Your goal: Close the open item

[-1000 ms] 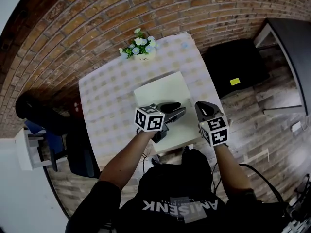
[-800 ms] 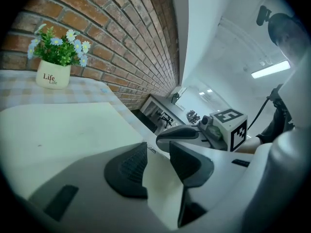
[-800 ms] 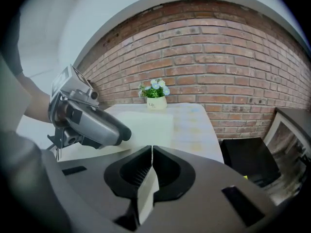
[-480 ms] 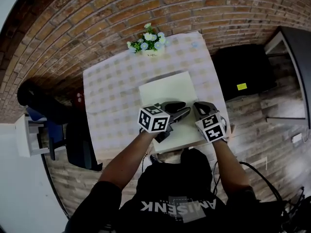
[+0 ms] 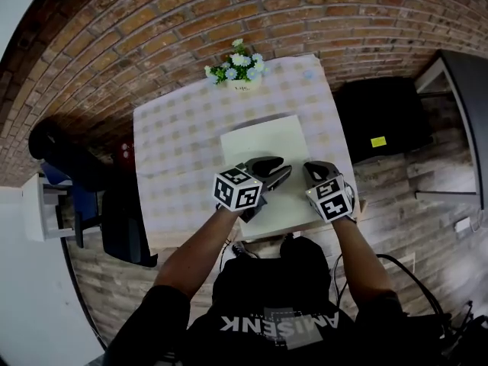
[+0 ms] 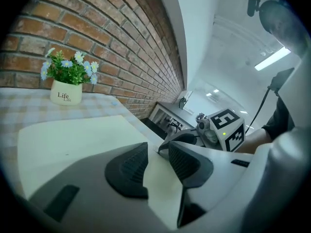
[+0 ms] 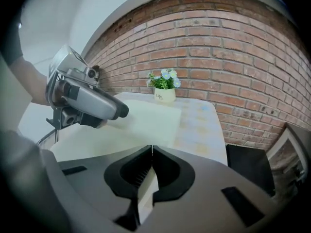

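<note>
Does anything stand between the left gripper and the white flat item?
Nothing visible does. The left gripper hangs right over the white item; its jaws have just been closing but stand apart, nothing between them.

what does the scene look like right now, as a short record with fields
surface: table under a pale checked cloth, against a brick wall
main item: flat cream-white rectangular panel lying on the cloth; open or closed cannot be told
other item: white pot of small flowers at the table's far edge, apart from the panel
left gripper: over the panel's near part, jaws apart, having just been closing slightly; only the panel's surface shows through the gap
right gripper: at the panel's near right corner, jaw tips together
</note>
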Demonstrator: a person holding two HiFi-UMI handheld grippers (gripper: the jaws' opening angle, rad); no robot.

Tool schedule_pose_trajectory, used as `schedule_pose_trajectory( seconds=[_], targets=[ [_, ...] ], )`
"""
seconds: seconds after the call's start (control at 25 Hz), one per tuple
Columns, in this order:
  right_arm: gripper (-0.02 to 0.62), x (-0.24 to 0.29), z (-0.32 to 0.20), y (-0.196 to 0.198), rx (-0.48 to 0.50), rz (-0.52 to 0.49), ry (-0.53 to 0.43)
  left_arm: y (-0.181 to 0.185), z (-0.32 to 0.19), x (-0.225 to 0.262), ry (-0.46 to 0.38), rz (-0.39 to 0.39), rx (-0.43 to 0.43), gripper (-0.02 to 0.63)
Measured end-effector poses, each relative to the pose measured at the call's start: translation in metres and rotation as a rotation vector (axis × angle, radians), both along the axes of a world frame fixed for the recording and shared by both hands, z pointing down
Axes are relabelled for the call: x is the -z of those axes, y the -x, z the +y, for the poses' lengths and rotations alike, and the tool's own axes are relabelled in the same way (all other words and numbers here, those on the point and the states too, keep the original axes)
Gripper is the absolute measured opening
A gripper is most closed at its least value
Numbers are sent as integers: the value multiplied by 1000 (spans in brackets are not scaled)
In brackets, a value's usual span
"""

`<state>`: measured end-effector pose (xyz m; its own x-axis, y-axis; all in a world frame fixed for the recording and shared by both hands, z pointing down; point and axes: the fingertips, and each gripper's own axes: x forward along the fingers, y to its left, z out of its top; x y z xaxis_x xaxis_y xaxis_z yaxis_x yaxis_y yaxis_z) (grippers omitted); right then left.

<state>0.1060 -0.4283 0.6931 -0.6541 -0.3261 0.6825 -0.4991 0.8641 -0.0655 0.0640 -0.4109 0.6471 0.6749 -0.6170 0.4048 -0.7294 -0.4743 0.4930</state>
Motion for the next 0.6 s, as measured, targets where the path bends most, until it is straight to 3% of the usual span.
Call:
schedule_pose_trajectory(
  seconds=[0.32, 0.6],
  targets=[
    [43, 10, 7, 2, 39, 45, -22, 48, 21, 31, -82, -22, 150, 143],
    [43, 54, 9, 6, -42, -18, -66, 88, 47, 73, -161, -20, 225, 141]
  ],
)
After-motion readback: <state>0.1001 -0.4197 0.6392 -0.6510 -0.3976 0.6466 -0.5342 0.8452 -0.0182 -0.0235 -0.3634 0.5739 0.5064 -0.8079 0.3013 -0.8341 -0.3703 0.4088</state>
